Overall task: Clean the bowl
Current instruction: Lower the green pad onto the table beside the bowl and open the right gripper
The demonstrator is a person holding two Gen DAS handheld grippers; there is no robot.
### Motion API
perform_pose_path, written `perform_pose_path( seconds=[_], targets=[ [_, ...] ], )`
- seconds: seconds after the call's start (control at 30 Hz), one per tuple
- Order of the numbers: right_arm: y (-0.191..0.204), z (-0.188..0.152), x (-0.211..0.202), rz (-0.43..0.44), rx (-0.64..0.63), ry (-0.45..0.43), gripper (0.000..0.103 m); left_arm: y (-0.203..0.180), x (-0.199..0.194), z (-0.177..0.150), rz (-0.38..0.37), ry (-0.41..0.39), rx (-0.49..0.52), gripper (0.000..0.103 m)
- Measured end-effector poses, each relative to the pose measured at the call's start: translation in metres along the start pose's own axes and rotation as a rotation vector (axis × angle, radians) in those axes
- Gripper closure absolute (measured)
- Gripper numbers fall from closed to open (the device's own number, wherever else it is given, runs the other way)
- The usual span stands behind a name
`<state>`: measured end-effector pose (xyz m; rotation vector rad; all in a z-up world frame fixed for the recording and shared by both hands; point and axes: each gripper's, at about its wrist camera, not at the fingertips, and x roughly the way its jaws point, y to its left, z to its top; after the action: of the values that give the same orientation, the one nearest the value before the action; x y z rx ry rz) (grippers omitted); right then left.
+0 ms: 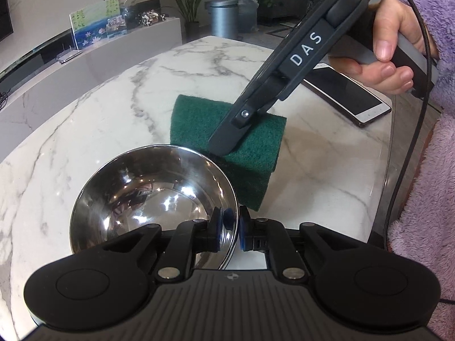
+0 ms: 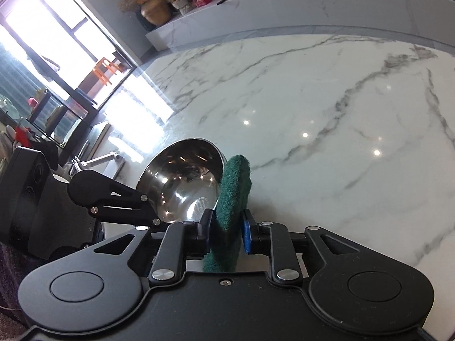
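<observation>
A shiny steel bowl (image 1: 153,199) stands tilted on the white marble table (image 1: 85,130). My left gripper (image 1: 233,230) is shut on the bowl's near right rim, one blue pad inside and one outside. A folded green scouring pad (image 1: 250,145) lies just outside the bowl's far right rim, its lower end on the table. In the right wrist view, my right gripper (image 2: 226,228) is shut on the scouring pad (image 2: 231,199), which stands on edge beside the bowl (image 2: 182,182). One of that gripper's fingers (image 1: 227,139) lies across the pad's top. A hand (image 1: 392,48) holds the right gripper.
A phone (image 1: 347,93) lies face up on the table behind the scouring pad, near the right edge. A purple fleece sleeve (image 1: 426,170) fills the right side, with a black cable (image 1: 415,130) hanging in front of it. Bare marble (image 2: 327,113) stretches beyond the bowl.
</observation>
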<state>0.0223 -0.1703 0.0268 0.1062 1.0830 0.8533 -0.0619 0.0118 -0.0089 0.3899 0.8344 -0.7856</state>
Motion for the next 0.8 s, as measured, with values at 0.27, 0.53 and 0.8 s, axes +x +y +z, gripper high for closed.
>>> perform_pose_path(
  seconds=[0.27,0.53,0.8],
  targets=[
    [0.005,0.002,-0.004,-0.075,-0.021,0.046,0.089,-0.002,0.000,0.000,0.008,0.006,0.018,0.093],
    [0.024,-0.001,-0.038,-0.068,-0.112,0.012,0.090,-0.007,0.000,-0.004,0.024,0.023,0.094,0.093],
    [0.043,-0.004,-0.047,-0.143,-0.188,-0.025,0.090,0.007,-0.005,-0.001,0.051,0.024,-0.121,0.074]
  ],
)
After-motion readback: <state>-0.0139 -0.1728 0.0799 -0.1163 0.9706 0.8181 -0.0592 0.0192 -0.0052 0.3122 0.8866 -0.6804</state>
